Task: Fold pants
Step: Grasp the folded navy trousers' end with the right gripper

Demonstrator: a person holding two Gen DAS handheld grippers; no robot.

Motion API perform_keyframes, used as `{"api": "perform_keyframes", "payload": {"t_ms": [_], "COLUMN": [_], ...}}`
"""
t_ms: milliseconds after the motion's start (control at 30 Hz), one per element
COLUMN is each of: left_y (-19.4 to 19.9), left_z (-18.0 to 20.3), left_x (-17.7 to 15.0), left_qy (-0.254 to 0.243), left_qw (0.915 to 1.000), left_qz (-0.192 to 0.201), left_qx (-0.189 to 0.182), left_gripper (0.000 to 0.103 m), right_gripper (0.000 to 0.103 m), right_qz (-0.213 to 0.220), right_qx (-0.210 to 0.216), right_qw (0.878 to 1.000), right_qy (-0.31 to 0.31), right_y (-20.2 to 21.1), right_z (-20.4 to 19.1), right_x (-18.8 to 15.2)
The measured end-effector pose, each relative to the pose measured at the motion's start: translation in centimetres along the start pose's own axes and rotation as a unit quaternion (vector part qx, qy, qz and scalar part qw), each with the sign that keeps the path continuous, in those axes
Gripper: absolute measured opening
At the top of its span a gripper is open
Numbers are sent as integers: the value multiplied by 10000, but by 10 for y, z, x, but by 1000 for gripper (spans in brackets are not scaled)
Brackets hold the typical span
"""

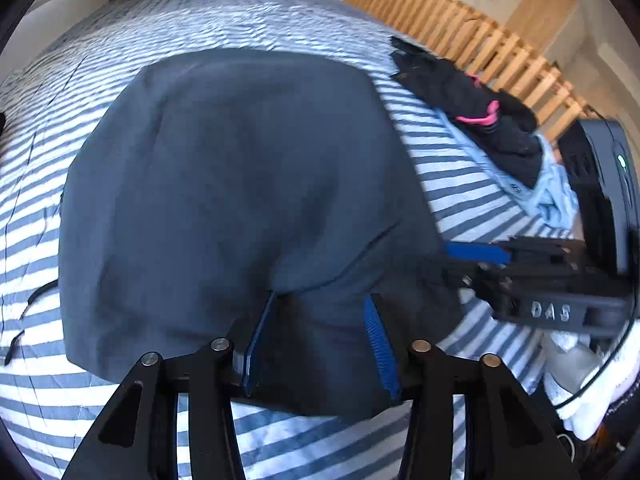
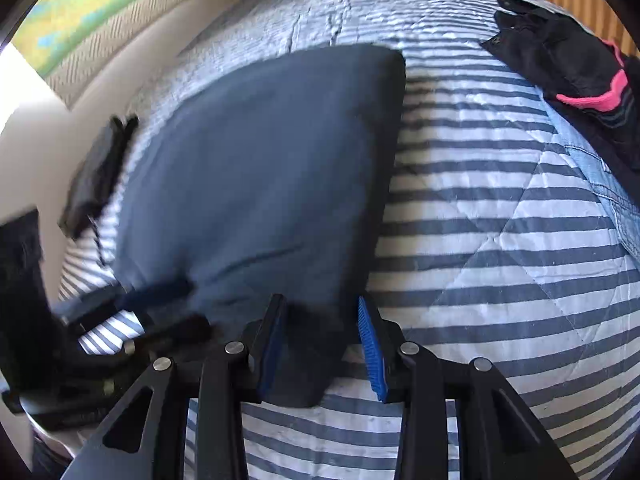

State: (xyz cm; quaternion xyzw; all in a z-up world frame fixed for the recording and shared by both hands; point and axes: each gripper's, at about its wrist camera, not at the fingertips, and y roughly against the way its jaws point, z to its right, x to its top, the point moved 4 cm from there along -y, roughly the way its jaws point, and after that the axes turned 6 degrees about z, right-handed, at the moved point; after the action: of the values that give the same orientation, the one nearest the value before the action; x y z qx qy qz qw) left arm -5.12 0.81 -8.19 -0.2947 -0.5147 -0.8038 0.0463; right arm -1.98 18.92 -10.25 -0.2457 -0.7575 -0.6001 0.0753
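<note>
Bright daylight, soft shadows — slight motion blur, heavy fisheye warp at edges.

Dark navy pants [image 1: 240, 184] on blue-and-white striped quilt [image 1: 460, 184], blue-padded claws.

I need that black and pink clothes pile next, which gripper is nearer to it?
Right. The right gripper sits at the pants' edge facing the pile; the left gripper is farther along the pants.

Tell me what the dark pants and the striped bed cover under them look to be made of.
The pants look like a smooth matte woven cloth, cotton-like: dull navy surface, soft creases, no sheen. The bed cover looks like quilted cotton: diagonal stitch lines and a puckered blue-and-white striped surface. Fibre content cannot be confirmed from the look alone.
</note>
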Motion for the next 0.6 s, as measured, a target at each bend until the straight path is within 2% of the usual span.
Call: {"api": "perform_keyframes", "payload": {"t_ms": [100,167,233,333,433,500,600], "left_y": [16,35,51,59,42,19,-13], "left_z": [-11,-11,-8,-6,-9,-16,-33], "left_x": [0,7,24,57,95,110,114], "left_qy": [427,494,348,185,22,-18,-51], "left_qw": [9991,9987,9985,9961,9930,9914,9844], "left_qz": [29,155,347,542,623,415,109], "left_qx": [-26,0,224,667,1003,1242,1757], "left_gripper": [46,46,46,46,51,51,51], "right_gripper": [33,33,33,35,39,39,39], "right_qz": [-11,119,297,628,818,794,943], "right_qx": [-46,40,96,-277,-323,-481,-958], "right_qw": [9998,9997,9993,9976,9961,9955,9908], "right_qy": [213,204,196,129,-31,-194,-135], "right_y": [8,22,37,49,53,49,53], "right_z": [3,8,14,24,36,40,44], "right_x": [-9,-11,-11,-4,3,8,15]}}
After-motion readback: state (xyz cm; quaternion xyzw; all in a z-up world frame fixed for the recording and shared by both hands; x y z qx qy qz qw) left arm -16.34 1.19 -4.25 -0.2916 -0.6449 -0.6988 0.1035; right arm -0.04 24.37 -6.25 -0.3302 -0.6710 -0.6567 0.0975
